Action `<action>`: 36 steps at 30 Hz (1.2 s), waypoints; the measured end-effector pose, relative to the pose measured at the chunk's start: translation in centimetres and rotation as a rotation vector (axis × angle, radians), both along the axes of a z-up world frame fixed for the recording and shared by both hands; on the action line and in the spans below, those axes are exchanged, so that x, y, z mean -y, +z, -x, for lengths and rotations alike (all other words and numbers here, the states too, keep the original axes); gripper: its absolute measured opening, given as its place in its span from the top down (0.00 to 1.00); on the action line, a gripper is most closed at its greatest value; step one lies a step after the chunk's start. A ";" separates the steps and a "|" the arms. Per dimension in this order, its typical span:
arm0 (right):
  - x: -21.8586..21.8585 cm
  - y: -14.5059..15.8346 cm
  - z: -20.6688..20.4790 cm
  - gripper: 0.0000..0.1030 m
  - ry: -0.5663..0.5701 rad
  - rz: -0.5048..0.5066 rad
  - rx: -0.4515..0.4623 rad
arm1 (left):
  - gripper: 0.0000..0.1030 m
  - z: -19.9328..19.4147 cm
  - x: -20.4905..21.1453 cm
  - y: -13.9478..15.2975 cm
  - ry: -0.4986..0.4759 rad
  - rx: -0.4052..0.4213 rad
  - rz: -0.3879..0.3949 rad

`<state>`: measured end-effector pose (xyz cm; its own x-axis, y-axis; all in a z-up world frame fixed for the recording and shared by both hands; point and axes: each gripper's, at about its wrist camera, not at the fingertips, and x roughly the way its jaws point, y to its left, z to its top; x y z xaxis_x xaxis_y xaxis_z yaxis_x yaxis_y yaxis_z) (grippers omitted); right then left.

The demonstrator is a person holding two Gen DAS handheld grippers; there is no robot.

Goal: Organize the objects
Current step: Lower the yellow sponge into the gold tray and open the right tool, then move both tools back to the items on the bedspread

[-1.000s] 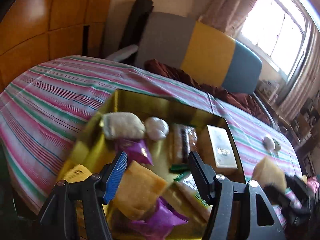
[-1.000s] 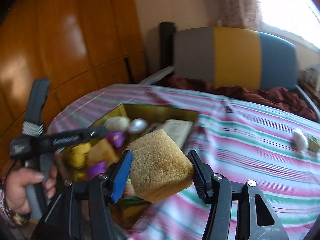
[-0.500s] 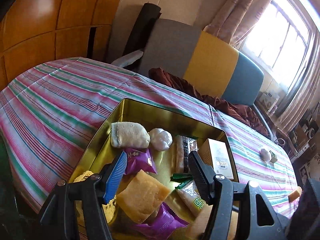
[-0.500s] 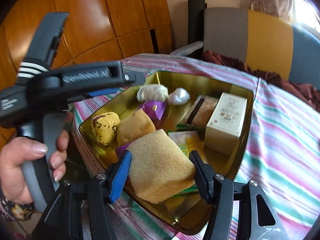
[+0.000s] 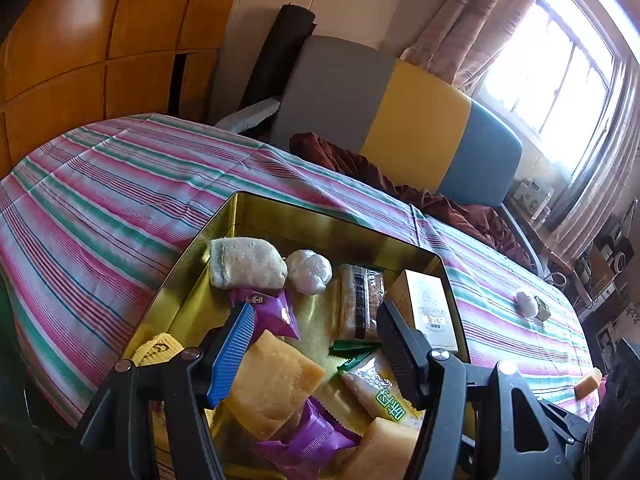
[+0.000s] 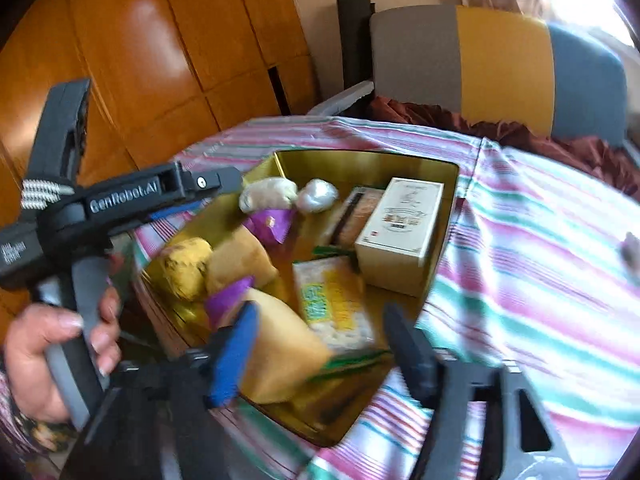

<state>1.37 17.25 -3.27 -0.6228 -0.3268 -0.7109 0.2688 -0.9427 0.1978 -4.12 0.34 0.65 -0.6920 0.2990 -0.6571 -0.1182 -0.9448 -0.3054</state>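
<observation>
On the striped bench (image 6: pixel 540 248), the sponge (image 6: pixel 280 352) now lies in the gold tin (image 6: pixel 360 160), released between the closing right gripper (image 6: pixel 320 344); left gripper (image 5: pixel 316 344) stays apart, empty.

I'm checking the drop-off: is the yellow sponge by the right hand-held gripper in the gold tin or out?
In. The yellow sponge lies inside the gold tin, leaning on the snack packets at its near corner.
</observation>
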 end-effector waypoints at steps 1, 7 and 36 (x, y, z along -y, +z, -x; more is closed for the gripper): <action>0.0 0.0 0.1 0.54 0.009 -0.009 0.011 | 0.37 0.0 0.0 0.0 -0.001 0.002 0.000; 1.4 -1.4 1.1 0.59 0.034 -0.094 0.039 | 0.37 0.0 -0.1 0.1 -0.006 0.008 -0.002; -18.1 -1.1 -0.9 0.38 -0.418 -0.089 0.012 | 0.37 -4.7 -12.8 0.2 -0.370 -0.002 0.025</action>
